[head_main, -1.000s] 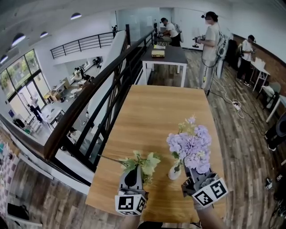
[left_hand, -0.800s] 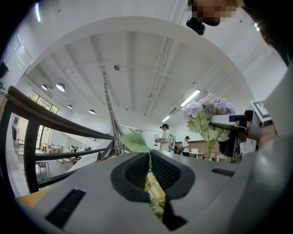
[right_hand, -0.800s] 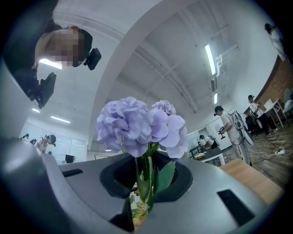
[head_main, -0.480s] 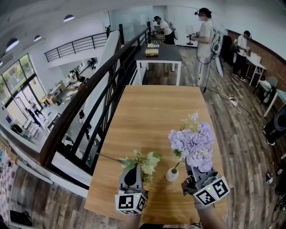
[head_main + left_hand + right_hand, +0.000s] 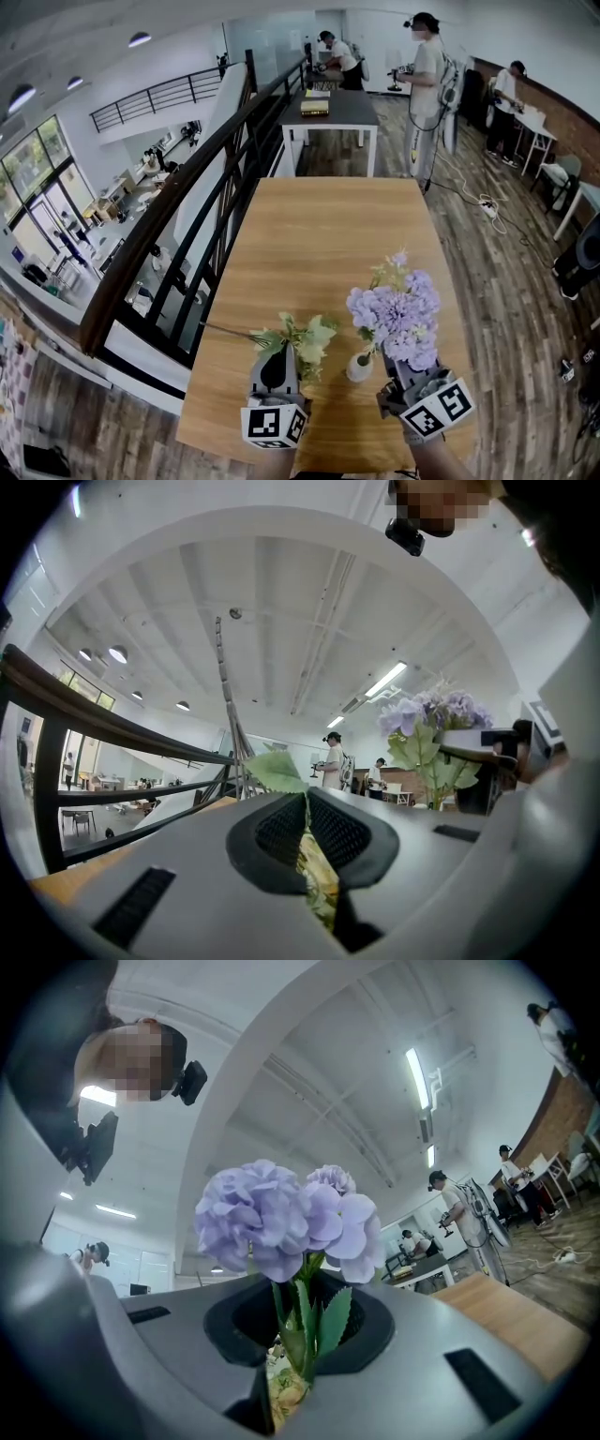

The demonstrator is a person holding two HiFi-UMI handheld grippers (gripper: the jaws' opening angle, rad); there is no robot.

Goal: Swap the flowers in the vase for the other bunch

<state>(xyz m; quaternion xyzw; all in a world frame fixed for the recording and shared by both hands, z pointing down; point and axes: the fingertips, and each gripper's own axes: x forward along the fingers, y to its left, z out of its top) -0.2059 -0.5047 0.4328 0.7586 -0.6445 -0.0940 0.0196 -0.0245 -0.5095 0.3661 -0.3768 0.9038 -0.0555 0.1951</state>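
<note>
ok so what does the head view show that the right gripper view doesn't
Only the head view: the small white vase standing near the right tool, and the left tool shut on the green and yellow bunch. Only the right gripper view: the purple stems pinched between that tool's jaws, and the black head camera above. Both: the purple flowers, the wooden table and people at the far end.
</note>
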